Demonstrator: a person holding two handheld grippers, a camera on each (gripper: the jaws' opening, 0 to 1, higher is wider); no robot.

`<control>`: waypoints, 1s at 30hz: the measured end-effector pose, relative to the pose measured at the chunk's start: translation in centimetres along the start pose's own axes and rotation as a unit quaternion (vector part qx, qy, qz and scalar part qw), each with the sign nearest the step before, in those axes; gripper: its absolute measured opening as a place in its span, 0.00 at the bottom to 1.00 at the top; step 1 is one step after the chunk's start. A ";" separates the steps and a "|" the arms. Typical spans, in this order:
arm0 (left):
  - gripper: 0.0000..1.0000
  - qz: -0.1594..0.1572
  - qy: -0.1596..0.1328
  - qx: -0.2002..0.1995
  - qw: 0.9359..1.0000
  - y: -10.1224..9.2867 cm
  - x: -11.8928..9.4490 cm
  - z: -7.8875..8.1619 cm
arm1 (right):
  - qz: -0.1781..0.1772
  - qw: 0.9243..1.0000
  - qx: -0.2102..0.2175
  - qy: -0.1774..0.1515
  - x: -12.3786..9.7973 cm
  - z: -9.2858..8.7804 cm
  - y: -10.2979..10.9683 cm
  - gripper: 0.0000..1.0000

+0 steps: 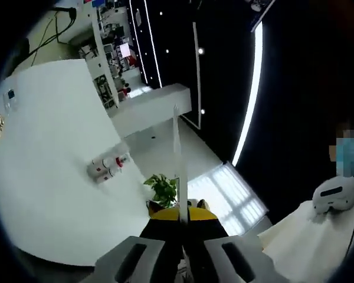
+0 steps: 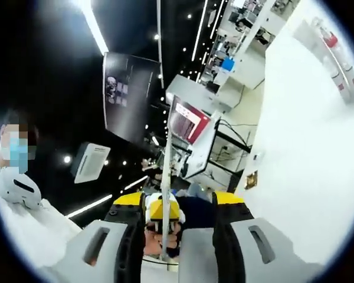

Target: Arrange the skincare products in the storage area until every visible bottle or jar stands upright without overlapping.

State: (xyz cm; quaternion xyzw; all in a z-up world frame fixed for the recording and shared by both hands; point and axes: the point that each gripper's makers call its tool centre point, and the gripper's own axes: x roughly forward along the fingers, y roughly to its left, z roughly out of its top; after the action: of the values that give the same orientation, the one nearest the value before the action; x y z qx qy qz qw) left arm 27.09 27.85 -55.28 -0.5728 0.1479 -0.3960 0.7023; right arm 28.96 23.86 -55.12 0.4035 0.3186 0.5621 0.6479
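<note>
Oddly, both grippers point away into the room rather than at any storage area, so I judge this a pause or carry, not a placing move. The left gripper has its yellow-tipped jaws pressed together; a thin pale sliver rises from the seam, and I cannot tell whether it is something pinched or only an edge behind. The right gripper has its jaws standing apart, with a blurred yellow-and-white shape between them; whether they grip it I cannot tell.

The wall is the landmark. Against it sit two red-and-white cylinders, side by side; by their mounting I take them for wall fittings, not skincare bottles, so where the products stand I cannot tell. Just beyond the wall's edge, near the left jaws, is a plant. Away from the wall hangs a screen with a red band. No writing or brand is legible anywhere.
</note>
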 end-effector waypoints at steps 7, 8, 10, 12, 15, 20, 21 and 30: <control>0.01 0.014 0.015 -0.004 1.000 1.0 0.5 0.1 | 0.016 1.000 0.010 0.014 1.4 -2.2 0.2 0.20; 0.01 0.010 0.019 -0.007 1.000 0.9 0.6 0.0 | 0.016 1.000 0.014 0.011 1.6 -2.3 0.1 0.13; 0.01 0.004 0.018 -0.009 1.000 0.9 0.8 0.1 | 0.019 1.000 0.015 -0.003 1.8 -2.2 0.1 0.05; 0.01 -0.001 0.019 -0.011 1.000 0.9 0.9 0.4 | 0.019 1.000 0.021 -0.011 1.8 -1.8 0.0 0.03; 0.01 -0.002 0.022 -0.015 1.000 1.0 1.1 0.7 | 0.012 1.000 0.010 -0.013 2.1 -1.5 0.1 0.01; 0.03 0.011 0.024 -0.006 1.000 1.9 0.7 1.2 | -0.004 1.000 0.011 -0.010 2.8 -1.5 -0.8 0.00; 0.04 0.024 0.028 -0.006 0.999 2.4 0.5 1.1 | -0.009 1.000 0.014 -0.007 2.9 -1.6 -1.1 0.00; 0.19 0.063 0.066 0.061 0.994 3.5 -1.3 0.9 | -0.025 0.999 0.021 -0.021 3.1 -1.5 -1.9 0.00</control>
State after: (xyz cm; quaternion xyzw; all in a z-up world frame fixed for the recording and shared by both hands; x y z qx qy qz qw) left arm 28.18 29.48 -58.59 -0.4915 0.2053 -0.3959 0.7481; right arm 29.04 27.08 -57.37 0.4203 0.3269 0.5302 0.6598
